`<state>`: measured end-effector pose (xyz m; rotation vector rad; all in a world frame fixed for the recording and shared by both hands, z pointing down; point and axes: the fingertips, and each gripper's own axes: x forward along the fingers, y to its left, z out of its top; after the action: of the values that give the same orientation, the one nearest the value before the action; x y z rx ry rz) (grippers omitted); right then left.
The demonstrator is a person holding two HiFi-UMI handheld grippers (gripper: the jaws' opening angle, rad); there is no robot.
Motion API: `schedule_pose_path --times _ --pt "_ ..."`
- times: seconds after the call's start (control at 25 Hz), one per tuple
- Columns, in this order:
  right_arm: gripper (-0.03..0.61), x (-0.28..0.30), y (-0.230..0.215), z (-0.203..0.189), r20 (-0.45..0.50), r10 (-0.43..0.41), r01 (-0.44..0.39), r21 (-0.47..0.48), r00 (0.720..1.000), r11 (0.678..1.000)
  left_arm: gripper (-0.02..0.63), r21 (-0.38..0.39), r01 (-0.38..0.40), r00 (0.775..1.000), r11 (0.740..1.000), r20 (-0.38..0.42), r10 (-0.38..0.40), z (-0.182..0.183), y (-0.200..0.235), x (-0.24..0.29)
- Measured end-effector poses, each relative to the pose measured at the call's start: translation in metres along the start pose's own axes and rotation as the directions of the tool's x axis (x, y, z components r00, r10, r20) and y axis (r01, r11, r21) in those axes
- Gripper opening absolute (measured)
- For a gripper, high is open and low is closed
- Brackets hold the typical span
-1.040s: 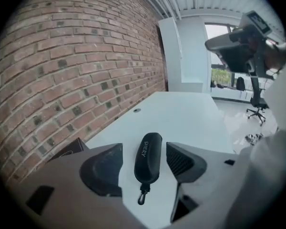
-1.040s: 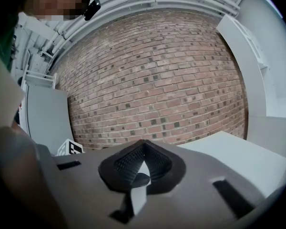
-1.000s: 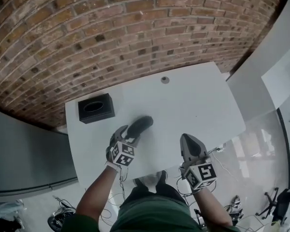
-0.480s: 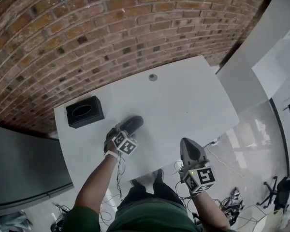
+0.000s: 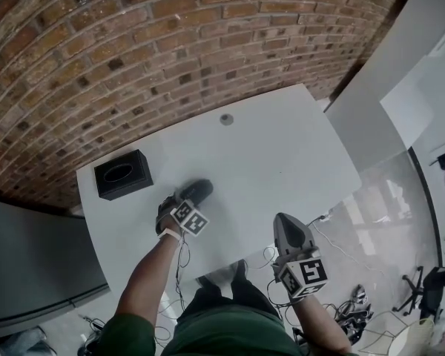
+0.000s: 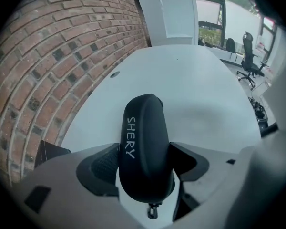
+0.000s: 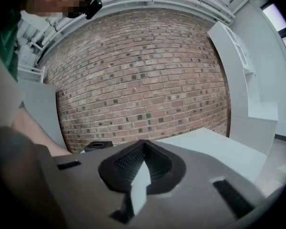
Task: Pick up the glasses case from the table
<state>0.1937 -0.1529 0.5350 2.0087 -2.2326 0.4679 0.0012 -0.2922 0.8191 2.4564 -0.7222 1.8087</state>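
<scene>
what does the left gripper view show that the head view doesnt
Only the left gripper view: the SHERY lettering on the glasses case, its zip pull, and the case lying between the left tool's wide jaws, which have just been opening. It also shows an office chair.
Only the head view: the right tool, the person's arms and the cables on the floor.
Both: the case, the white table, the brick wall and the black box.
</scene>
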Motion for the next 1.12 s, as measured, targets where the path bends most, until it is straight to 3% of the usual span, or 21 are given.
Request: schedule_pose_path --times 0.32,0.6,0.84,1.12 --pt "0.002 0.010 0.017 0.007 -0.002 0.062 -0.062 0.007 0.998 0.998 0.319 -0.083 -0.001 0.994 0.997 0.107 0.010 0.004 0.005 -0.033" --pt "0.002 0.018 0.040 0.014 0.024 0.140 -0.139 -0.029 0.990 0.990 0.319 -0.152 -0.031 0.968 0.988 0.242 0.067 0.021 0.011 -0.087" --pt "0.002 0.022 0.063 0.020 0.024 0.198 -0.197 -0.048 0.980 0.979 0.319 -0.233 -0.062 0.926 0.970 0.348 0.143 0.028 0.022 -0.141" --pt "0.002 0.023 0.089 0.031 0.039 0.260 -0.256 -0.075 0.965 0.964 0.319 -0.359 -0.063 0.853 0.931 0.465 0.237 0.029 0.033 -0.215"
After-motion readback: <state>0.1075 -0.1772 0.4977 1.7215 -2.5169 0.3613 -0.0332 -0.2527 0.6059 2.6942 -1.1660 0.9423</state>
